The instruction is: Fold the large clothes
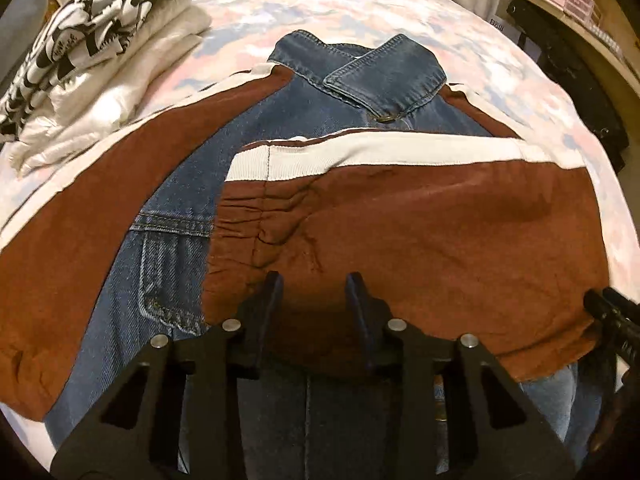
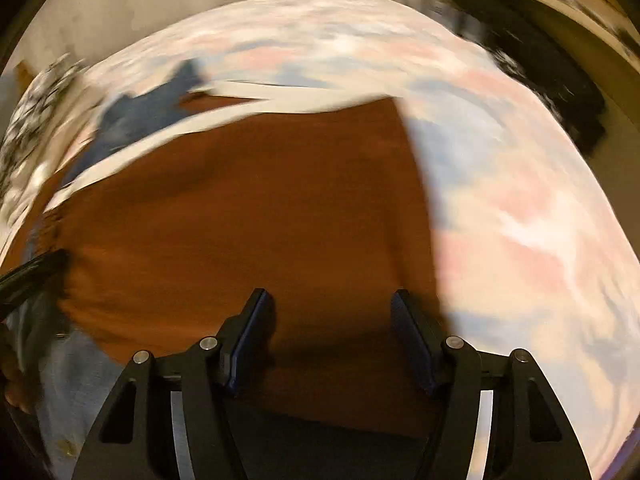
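Jacket on the bed, one sleeve folded across its front

The jacket (image 1: 256,168), blue denim with brown sleeves and white stripes, lay face up on the bed (image 1: 360,8), collar (image 1: 384,76) away from the cameras. Its right-hand sleeve (image 1: 420,220) lay folded across the denim chest, white stripe along the far edge; the other sleeve (image 1: 100,184) stretched out to the left. The left gripper (image 1: 314,292) hung over the folded sleeve with its jaws parted, nothing between them. The right gripper (image 2: 332,308), jaws spread wide and empty, hung over brown sleeve cloth near its right edge in a blurred view. On the bed's far left corner sat a stack of folded white clothes (image 1: 120,80) with a black-and-white patterned piece (image 1: 92,28) on top. A shelf (image 1: 576,4) stood beyond the bed's right side.
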Action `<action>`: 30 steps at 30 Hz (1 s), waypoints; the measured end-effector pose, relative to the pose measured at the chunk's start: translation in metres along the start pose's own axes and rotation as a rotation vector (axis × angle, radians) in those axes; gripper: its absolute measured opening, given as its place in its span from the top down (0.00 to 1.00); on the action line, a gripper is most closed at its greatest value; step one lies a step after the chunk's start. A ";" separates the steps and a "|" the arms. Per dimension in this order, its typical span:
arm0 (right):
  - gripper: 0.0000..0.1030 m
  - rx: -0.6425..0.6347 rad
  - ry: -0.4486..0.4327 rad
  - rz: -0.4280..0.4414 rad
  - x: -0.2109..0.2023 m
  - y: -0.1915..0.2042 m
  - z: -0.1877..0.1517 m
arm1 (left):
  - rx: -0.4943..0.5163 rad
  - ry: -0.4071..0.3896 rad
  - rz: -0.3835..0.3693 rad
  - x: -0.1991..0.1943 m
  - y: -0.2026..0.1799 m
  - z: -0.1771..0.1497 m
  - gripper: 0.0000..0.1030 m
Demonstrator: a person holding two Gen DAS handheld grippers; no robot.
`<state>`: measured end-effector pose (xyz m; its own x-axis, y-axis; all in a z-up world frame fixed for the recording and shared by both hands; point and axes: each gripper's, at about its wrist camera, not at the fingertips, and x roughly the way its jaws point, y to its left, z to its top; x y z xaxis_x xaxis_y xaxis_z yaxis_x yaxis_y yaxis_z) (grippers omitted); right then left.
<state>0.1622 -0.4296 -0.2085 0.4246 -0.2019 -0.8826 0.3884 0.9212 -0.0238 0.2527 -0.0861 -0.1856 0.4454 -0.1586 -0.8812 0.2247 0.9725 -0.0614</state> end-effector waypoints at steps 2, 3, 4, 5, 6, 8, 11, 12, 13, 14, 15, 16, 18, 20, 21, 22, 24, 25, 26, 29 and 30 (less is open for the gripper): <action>0.38 0.070 0.023 0.047 0.001 -0.024 -0.002 | 0.011 -0.003 0.014 -0.001 -0.004 -0.002 0.70; 0.38 0.080 0.027 0.029 -0.003 -0.028 -0.002 | 0.020 -0.004 0.024 -0.002 -0.007 -0.003 0.70; 0.37 0.080 0.031 0.022 -0.005 -0.031 -0.001 | 0.026 -0.001 0.026 -0.001 -0.005 -0.001 0.70; 0.37 0.087 0.041 0.042 -0.010 -0.030 0.000 | 0.032 0.005 0.027 -0.001 -0.005 0.001 0.69; 0.37 0.091 0.043 0.049 -0.013 -0.030 0.001 | 0.038 0.018 0.029 -0.005 -0.007 0.002 0.69; 0.36 0.096 0.031 0.078 -0.022 -0.023 0.008 | 0.043 0.018 0.025 -0.013 -0.007 0.007 0.69; 0.34 0.101 -0.008 0.156 -0.044 -0.005 0.024 | 0.059 -0.026 0.018 -0.034 -0.011 0.017 0.66; 0.34 0.094 -0.021 0.178 -0.051 0.003 0.030 | 0.059 -0.041 0.015 -0.039 -0.014 0.022 0.62; 0.33 0.082 -0.031 0.195 -0.054 0.011 0.036 | 0.057 -0.051 0.010 -0.042 -0.017 0.026 0.59; 0.33 0.072 -0.042 0.209 -0.050 0.016 0.046 | 0.053 -0.057 0.008 -0.042 -0.020 0.031 0.58; 0.33 0.065 -0.057 0.233 -0.051 0.023 0.054 | 0.047 -0.054 0.012 -0.039 -0.022 0.035 0.58; 0.33 0.064 -0.066 0.267 -0.047 0.036 0.067 | 0.042 -0.050 0.012 -0.036 -0.023 0.039 0.58; 0.33 0.072 -0.068 0.301 -0.040 0.054 0.083 | 0.017 -0.040 0.001 -0.023 -0.027 0.046 0.58; 0.33 0.066 -0.058 0.333 -0.027 0.070 0.097 | 0.004 -0.026 0.006 -0.011 -0.029 0.049 0.58; 0.33 0.053 -0.038 0.355 -0.017 0.080 0.101 | -0.005 -0.019 0.011 -0.002 -0.030 0.051 0.58; 0.33 0.040 -0.015 0.370 -0.005 0.092 0.106 | -0.010 -0.016 0.020 0.004 -0.030 0.051 0.58; 0.33 0.014 0.026 0.373 0.020 0.113 0.105 | -0.030 -0.014 0.039 0.017 -0.027 0.053 0.58; 0.33 -0.004 0.041 0.351 0.027 0.117 0.105 | -0.041 -0.017 0.036 0.022 -0.024 0.054 0.58; 0.33 -0.022 0.045 0.305 0.032 0.118 0.106 | -0.052 -0.024 0.033 0.027 -0.019 0.056 0.58; 0.33 -0.012 0.017 0.178 0.042 0.094 0.110 | -0.065 -0.027 -0.002 0.032 -0.009 0.059 0.59; 0.33 0.004 0.008 0.134 0.048 0.079 0.113 | -0.060 -0.034 -0.003 0.032 -0.007 0.060 0.61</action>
<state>0.3055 -0.4039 -0.1995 0.4664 -0.0743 -0.8814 0.3315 0.9385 0.0963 0.3172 -0.1080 -0.1858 0.4743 -0.1666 -0.8645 0.1744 0.9803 -0.0932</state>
